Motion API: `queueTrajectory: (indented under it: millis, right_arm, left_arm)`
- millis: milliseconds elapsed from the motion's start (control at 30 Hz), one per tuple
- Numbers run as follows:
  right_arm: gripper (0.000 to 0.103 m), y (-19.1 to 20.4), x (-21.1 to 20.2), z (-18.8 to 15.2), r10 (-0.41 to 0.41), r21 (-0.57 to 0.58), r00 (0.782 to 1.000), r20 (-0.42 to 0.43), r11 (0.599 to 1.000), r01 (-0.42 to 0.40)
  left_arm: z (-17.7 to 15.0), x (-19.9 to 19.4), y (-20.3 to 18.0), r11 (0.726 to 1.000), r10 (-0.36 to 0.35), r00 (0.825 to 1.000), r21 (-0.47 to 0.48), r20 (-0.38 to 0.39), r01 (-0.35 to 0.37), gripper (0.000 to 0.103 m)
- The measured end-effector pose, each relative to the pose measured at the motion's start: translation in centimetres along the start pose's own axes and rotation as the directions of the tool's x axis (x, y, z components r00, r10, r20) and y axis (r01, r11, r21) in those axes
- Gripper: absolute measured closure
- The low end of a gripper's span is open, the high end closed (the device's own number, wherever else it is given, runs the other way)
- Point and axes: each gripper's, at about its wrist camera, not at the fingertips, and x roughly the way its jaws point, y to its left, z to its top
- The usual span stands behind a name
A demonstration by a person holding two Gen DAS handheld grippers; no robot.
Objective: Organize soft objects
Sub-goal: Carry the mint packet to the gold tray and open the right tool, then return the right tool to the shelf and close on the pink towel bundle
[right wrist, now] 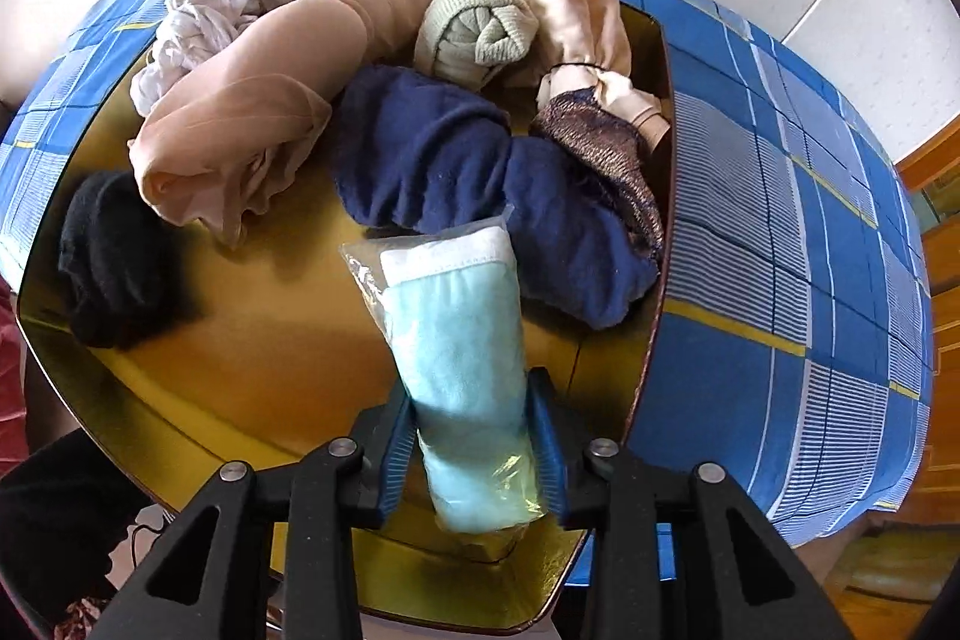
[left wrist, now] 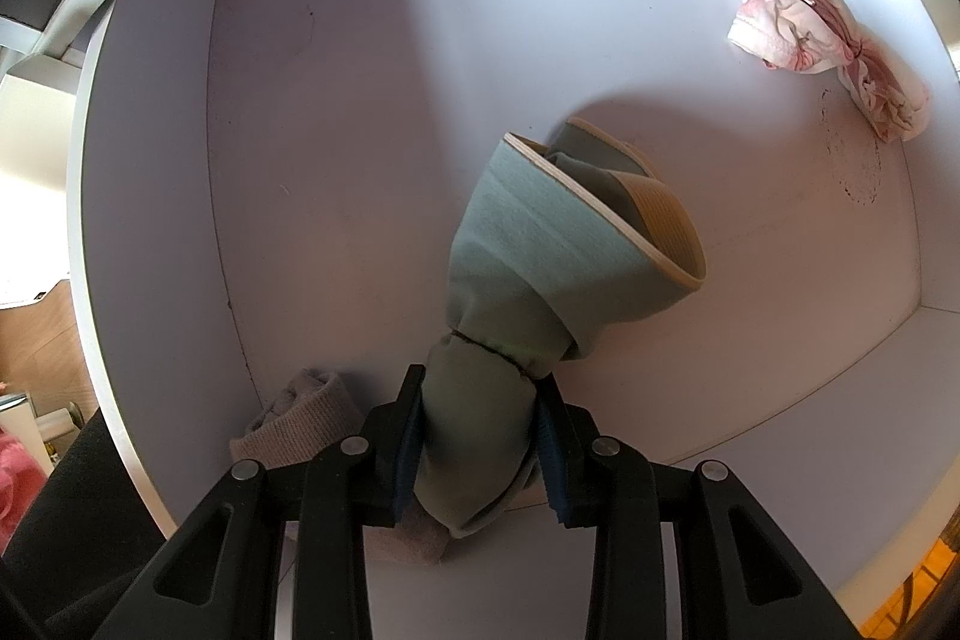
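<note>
My left gripper (left wrist: 480, 430) is shut on a sage-green rolled garment (left wrist: 540, 244) with a tan waistband, held just above the floor of a white drawer (left wrist: 420, 70). A pink-and-white bundle (left wrist: 822, 40) lies at the drawer's far right, and a beige knitted roll (left wrist: 300, 424) lies beside my left finger. My right gripper (right wrist: 474, 436) is shut on a light-blue towel in a clear bag (right wrist: 462, 358) over a gold tray (right wrist: 270, 340). The tray holds a navy bundle (right wrist: 480, 184), a peach garment (right wrist: 270, 100), a black roll (right wrist: 114, 256), a cream knit roll (right wrist: 474, 22) and a white cloth (right wrist: 204, 22).
The tray sits on a bed with a blue checked sheet (right wrist: 780, 220). A white wall stands behind it. Wooden furniture (right wrist: 936, 220) shows at the far right. The drawer has white side walls (left wrist: 150, 220) all round.
</note>
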Motion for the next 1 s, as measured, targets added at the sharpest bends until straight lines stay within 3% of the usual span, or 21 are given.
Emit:
queueTrajectory:
  millis: [467, 633, 800, 1000]
  right_arm:
    - [0.060, -0.1, -3.1, -0.7, -0.012, -0.045, 0.998, 0.059, 0.999, 0.015]
    - [0.060, -1.0, -5.6, -1.2, 0.039, -0.029, 0.994, 0.099, 0.999, -0.037]
    - [0.060, -2.2, -7.2, -3.4, 0.153, -0.042, 0.974, 0.167, 0.988, -0.148]
    - [0.060, -2.2, -9.4, -8.1, 0.197, -0.152, 0.940, 0.279, 0.975, -0.159]
  left_arm:
    - [-0.3, 0.2, -0.2, 1.000, 0.005, 1.000, 0.003, 0.004, -0.005, 0.068]
    - [-0.3, 0.2, -0.3, 1.000, 0.005, 1.000, 0.003, 0.004, -0.005, 0.068]
    - [-0.4, 0.2, -0.3, 1.000, 0.005, 1.000, 0.002, 0.005, -0.005, 0.068]
    - [-0.4, 0.2, -0.3, 1.000, 0.004, 1.000, 0.001, 0.005, -0.004, 0.068]
